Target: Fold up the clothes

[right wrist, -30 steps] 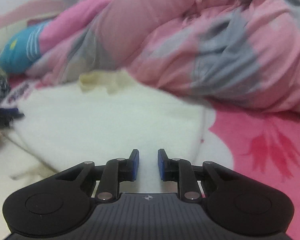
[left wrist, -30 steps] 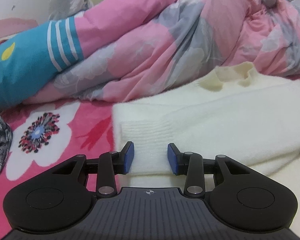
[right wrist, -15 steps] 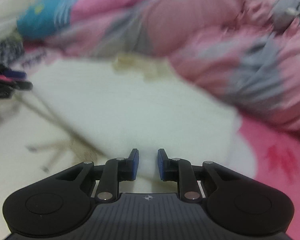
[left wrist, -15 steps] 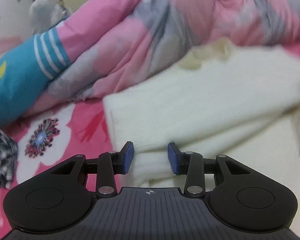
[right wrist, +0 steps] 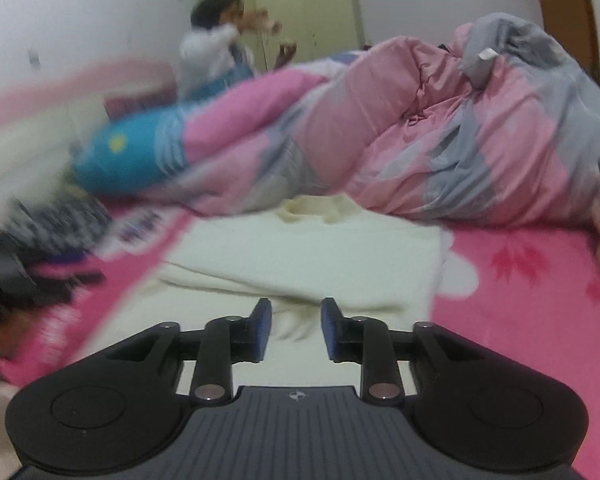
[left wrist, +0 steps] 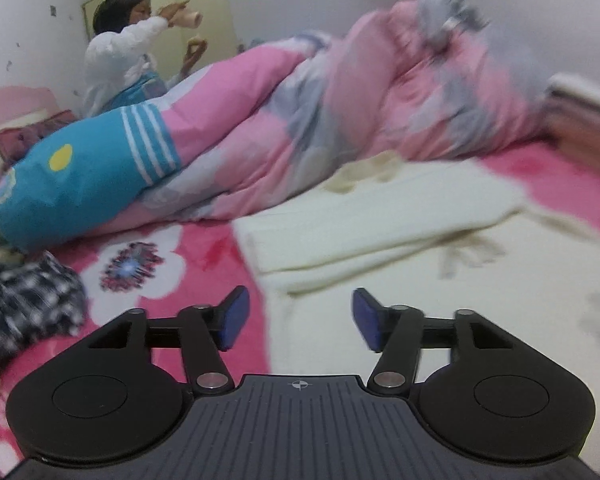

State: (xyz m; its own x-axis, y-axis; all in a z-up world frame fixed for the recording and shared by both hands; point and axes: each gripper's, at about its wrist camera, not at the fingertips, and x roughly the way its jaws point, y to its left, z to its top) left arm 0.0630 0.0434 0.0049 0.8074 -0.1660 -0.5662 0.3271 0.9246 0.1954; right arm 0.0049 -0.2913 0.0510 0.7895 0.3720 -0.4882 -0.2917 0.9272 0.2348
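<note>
Lying on the pink flowered bed [left wrist: 148, 276], a cream sweater [left wrist: 380, 216] spreads flat with one layer doubled over another, its collar at the far end against the heaped pink and grey quilt [left wrist: 340, 120]. At the far left lies a checked garment [left wrist: 24, 300], clear of the sweater. The left claw [left wrist: 296, 318] hangs with its jaws wide apart and nothing between them, just above the sweater's near left edge. The right claw [right wrist: 296, 330] hangs over the near middle, jaws also parted but narrower and empty. The sweater runs away from both claws, near to far, so either could take the near hem. Only the left view shows the sweater's left border against the bedsheet; only the right view shows its right corner [right wrist: 428, 272]. Whether more folds remain is unclear from how it lies.
</note>
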